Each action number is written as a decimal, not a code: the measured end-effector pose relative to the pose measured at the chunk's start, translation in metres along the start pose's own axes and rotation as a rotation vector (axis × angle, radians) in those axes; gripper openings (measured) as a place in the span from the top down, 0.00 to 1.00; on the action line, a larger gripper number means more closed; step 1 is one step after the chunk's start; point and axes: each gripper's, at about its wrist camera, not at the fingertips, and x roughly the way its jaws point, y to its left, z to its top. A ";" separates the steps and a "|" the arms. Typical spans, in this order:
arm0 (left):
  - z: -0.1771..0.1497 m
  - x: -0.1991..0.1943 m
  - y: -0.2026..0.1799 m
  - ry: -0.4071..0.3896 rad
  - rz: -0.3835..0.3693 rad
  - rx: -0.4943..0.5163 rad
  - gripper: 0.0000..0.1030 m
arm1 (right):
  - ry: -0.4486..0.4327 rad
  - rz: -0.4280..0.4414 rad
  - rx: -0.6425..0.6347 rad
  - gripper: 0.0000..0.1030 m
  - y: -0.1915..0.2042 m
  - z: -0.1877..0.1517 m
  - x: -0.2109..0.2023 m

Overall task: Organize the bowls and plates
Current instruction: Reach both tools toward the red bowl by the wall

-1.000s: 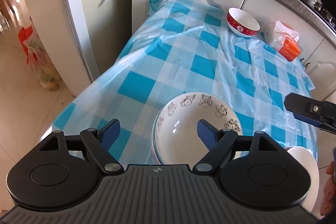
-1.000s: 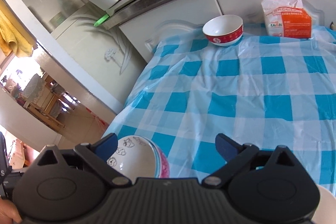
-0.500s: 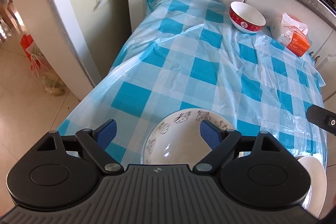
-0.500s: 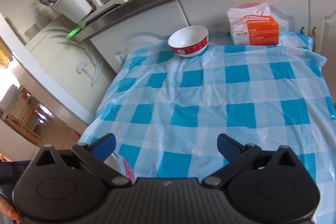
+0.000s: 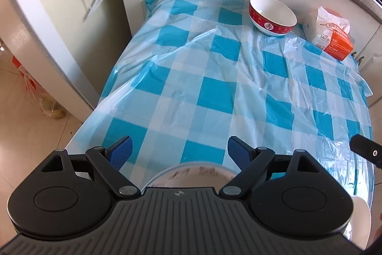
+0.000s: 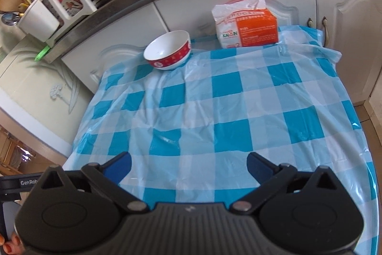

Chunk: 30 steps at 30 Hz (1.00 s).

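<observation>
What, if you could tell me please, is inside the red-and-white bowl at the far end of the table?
The red-and-white bowl looks empty: the left wrist view shows plain white inner walls and bottom. Its near wall hides a small strip of the interior, so that part stays unchecked.

Both the left gripper [image 5: 179,152] and the right gripper [image 6: 188,166] have matte black housings with ribbed grey centres, round side discs, silver pivot screws and blue finger pads [image 5: 120,151]. At the right view's lower left, fingers [image 6: 10,244] show orange-red nail polish
</observation>
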 end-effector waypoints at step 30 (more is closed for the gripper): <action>0.105 0.058 -0.074 -0.051 -0.134 0.098 0.00 | -0.046 0.056 0.154 0.01 -0.037 0.076 0.075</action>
